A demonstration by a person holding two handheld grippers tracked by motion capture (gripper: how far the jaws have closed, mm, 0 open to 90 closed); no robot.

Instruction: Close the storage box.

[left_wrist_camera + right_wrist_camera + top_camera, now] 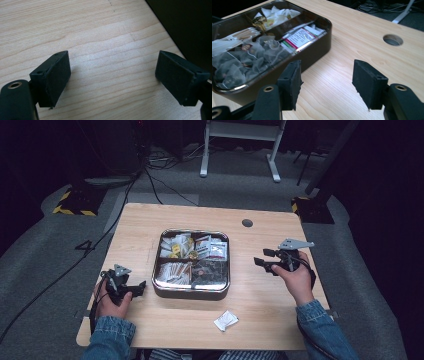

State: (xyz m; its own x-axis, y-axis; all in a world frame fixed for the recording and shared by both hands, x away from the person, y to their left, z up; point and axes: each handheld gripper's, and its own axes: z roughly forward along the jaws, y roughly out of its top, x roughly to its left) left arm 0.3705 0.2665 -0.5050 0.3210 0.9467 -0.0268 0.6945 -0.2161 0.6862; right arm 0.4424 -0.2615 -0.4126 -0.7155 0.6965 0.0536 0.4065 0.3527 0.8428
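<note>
1. Left hand-held gripper [134, 289]: rests low on the desk [260, 320] at its near left edge, just left of the tin. Jaws stand wide apart, bare wood grain between them in the left gripper view; nothing held.
2. Square metal tin [191, 291]: sits mid-desk, divided into four compartments. Far-left holds pale sachets with a yellow piece, far-right red-and-white printed packets [300, 37], near-left paper-wrapped sticks [244, 33], near-right clear tea-bag pouches with dark contents [249, 63]. Dark glossy wall, rounded corners.
3. Handling, judged: the tin is rigid and probably slick on the wall, so a pinch over the rim looks best. The contents are light, soft and crinkly; take one sachet by a free edge or corner, gently, since the film could tear or drag its neighbours along.
4. Loose white sachet [226, 320]: lies crumpled on the desk, in front of the tin and apart from it. Thin, flat; awkward to lift except by a raised fold.
5. Right hand-held gripper [263, 259]: right of the tin, pointing towards it, jaws about half open and empty.
</note>
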